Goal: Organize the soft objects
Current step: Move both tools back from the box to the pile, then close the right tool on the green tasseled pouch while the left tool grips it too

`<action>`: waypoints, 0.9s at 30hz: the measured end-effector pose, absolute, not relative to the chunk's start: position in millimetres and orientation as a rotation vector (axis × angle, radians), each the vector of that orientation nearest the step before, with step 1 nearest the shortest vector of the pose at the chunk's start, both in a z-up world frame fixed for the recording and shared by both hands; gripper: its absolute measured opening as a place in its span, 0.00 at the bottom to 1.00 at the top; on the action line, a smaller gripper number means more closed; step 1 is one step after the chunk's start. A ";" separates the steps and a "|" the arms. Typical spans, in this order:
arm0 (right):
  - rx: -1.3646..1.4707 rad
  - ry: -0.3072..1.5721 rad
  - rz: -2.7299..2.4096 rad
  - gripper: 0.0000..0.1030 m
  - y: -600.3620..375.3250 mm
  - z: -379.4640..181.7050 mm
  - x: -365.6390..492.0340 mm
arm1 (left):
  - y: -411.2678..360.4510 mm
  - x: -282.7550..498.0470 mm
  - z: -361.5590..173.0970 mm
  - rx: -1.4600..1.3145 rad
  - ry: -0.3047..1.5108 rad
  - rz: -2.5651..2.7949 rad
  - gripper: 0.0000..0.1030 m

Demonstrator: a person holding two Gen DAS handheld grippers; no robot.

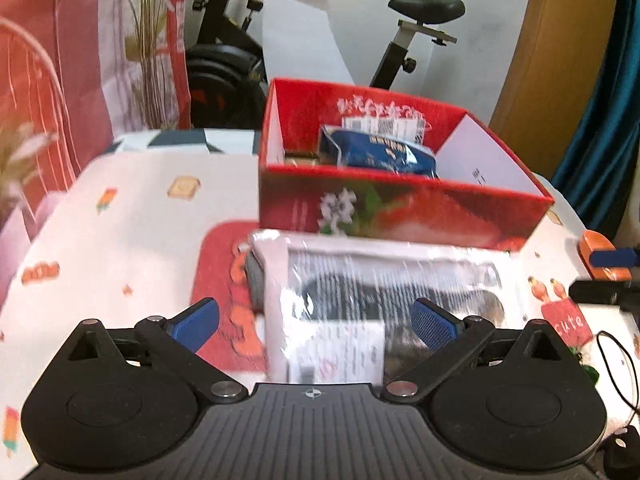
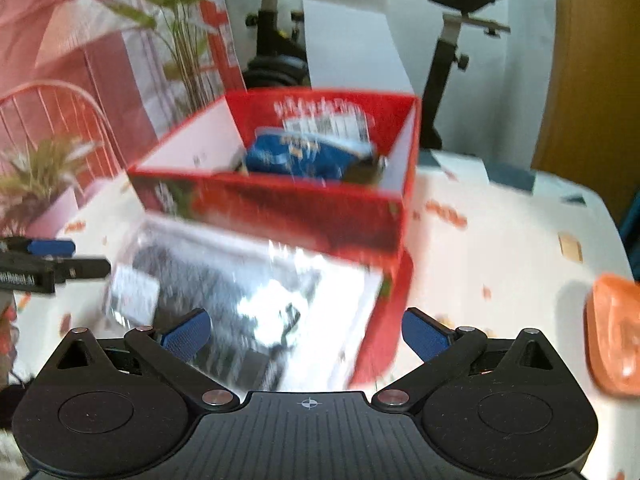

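A clear plastic packet (image 1: 376, 300) holding dark fabric and a white label lies flat on the table, just in front of a red open box (image 1: 400, 204). Inside the box rests a blue soft pack (image 1: 380, 154). My left gripper (image 1: 314, 324) is open, low over the packet's near end, its blue fingers either side of it. From the right wrist the same packet (image 2: 240, 292) shines with glare before the red box (image 2: 288, 212), the blue pack (image 2: 308, 156) inside. My right gripper (image 2: 306, 330) is open above the packet's right edge.
The table wears a white cloth with small cartoon prints (image 1: 120, 240). An orange object (image 2: 614, 344) lies at the right side. An exercise bike (image 1: 404, 40), potted plants (image 2: 44, 176) and a pink wire chair (image 2: 52, 120) stand behind and beside the table.
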State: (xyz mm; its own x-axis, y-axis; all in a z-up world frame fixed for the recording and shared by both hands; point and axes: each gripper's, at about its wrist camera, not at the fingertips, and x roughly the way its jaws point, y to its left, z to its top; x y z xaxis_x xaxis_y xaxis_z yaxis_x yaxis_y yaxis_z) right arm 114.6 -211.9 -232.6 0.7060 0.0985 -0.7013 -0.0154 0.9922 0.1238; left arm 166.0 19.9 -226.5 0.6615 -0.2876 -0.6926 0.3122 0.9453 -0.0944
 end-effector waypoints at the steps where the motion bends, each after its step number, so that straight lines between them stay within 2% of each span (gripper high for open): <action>1: 0.108 0.803 0.059 0.98 -211.9 -237.8 108.9 | 20.0 163.7 -229.3 0.027 0.785 -0.341 1.00; 13: 0.125 0.981 0.020 0.95 -215.8 -298.7 61.0 | 8.6 133.8 -258.7 -0.006 0.839 -0.360 1.00; 19: 0.124 1.030 0.035 0.79 -214.3 -313.6 66.8 | 6.5 130.4 -264.1 -0.009 0.858 -0.354 1.00; 21: 0.120 1.025 0.043 0.64 -213.6 -312.5 67.0 | 3.6 127.2 -267.5 -0.002 0.869 -0.361 1.00; 27: 0.130 1.012 0.069 0.60 -211.9 -308.3 67.4 | 0.0 121.6 -277.4 -0.004 0.906 -0.377 0.99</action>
